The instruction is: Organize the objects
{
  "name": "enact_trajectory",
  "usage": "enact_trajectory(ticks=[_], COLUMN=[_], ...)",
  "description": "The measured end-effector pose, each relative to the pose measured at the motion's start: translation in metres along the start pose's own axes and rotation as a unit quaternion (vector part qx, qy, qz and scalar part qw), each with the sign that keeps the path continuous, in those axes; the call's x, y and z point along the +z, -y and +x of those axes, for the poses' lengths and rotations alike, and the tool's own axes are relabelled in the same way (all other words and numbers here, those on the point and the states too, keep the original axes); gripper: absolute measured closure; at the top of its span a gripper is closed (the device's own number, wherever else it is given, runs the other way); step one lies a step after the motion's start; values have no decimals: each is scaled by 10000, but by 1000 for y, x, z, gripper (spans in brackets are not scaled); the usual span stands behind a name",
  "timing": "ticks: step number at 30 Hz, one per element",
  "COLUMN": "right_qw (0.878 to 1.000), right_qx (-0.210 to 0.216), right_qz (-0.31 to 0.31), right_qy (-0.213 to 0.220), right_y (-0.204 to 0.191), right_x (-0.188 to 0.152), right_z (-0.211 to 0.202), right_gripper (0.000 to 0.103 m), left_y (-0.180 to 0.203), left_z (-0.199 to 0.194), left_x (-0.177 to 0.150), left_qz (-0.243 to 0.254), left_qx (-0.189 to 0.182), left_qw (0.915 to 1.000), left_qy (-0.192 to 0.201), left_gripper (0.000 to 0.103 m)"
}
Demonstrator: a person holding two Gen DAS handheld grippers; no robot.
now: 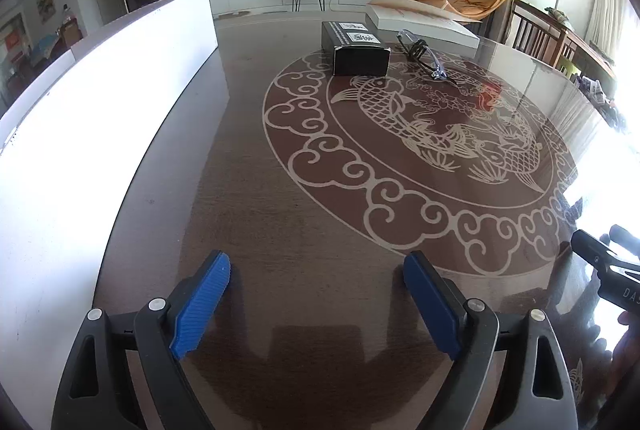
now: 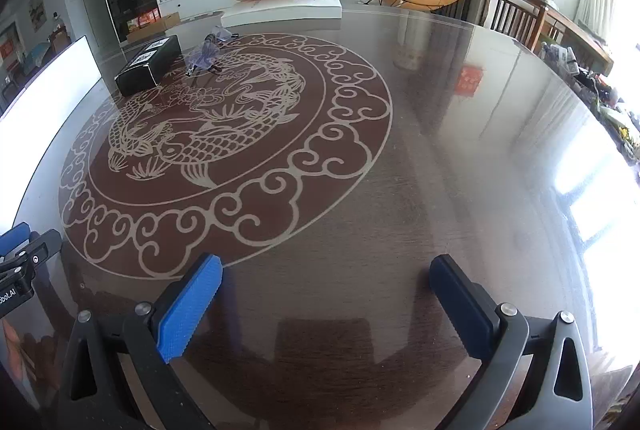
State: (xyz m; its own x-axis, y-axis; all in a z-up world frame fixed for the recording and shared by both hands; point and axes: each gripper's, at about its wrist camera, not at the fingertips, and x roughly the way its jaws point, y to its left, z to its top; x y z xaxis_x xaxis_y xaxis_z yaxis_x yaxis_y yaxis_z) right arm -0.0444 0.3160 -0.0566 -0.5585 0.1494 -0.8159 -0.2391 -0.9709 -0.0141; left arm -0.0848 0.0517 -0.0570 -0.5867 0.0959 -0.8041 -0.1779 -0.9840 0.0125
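A black box (image 1: pixel 360 48) with white labels lies on the far part of the round glass-topped table (image 1: pixel 304 214). A pair of glasses (image 1: pixel 426 60) lies just right of it. Both show in the right wrist view too, the box (image 2: pixel 148 66) at far left and the glasses (image 2: pixel 206 54) beside it. My left gripper (image 1: pixel 316 270) is open and empty, low over the near table edge. My right gripper (image 2: pixel 326 274) is open and empty, also near the front edge. Both are far from the objects.
A tall white board (image 1: pixel 100 110) stands along the table's left side. A flat white box (image 1: pixel 420 20) lies at the far edge behind the glasses. Wooden chairs (image 2: pixel 520 18) stand at the right. The right gripper's body (image 1: pixel 608 270) shows at the left view's right edge.
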Motion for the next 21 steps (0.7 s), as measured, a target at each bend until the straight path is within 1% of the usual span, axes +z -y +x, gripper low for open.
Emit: enact_trajectory(ticks=[1, 2, 4, 8, 10, 14, 18, 21], right_qw=[10000, 10000, 9997, 9956, 9937, 9929, 9939, 9940], right_qx=[0, 26, 138, 550, 655, 687, 630, 624], right_qz=[2, -30, -181, -759, -908, -972, -901, -891], right_qy=[-5, -8, -10, -5, -2, 5, 1, 84], right_y=[-2, -6, -16, -54, -71, -97, -113, -123], right_x=[4, 8, 19, 48, 67, 113, 152, 172], right_z=[2, 5, 13, 34, 48, 81, 108, 119], right_gripper=[0, 0, 0, 0, 0, 0, 0, 10], left_y=[-2, -7, -9, -9, -9, -9, -9, -9], left_z=[3, 6, 8, 7, 7, 7, 7, 8], left_x=[2, 4, 7, 7, 7, 8, 8, 8], left_qz=[-47, -135, -170, -167, -169, -171, -174, -171], left_qx=[35, 29, 65, 75, 72, 72, 68, 70], left_qw=[10000, 9999, 9998, 9998, 9998, 9998, 9998, 9998], left_qy=[-46, -104, -98, -91, -91, -92, -94, -93], left_gripper=[0, 0, 0, 0, 0, 0, 0, 0])
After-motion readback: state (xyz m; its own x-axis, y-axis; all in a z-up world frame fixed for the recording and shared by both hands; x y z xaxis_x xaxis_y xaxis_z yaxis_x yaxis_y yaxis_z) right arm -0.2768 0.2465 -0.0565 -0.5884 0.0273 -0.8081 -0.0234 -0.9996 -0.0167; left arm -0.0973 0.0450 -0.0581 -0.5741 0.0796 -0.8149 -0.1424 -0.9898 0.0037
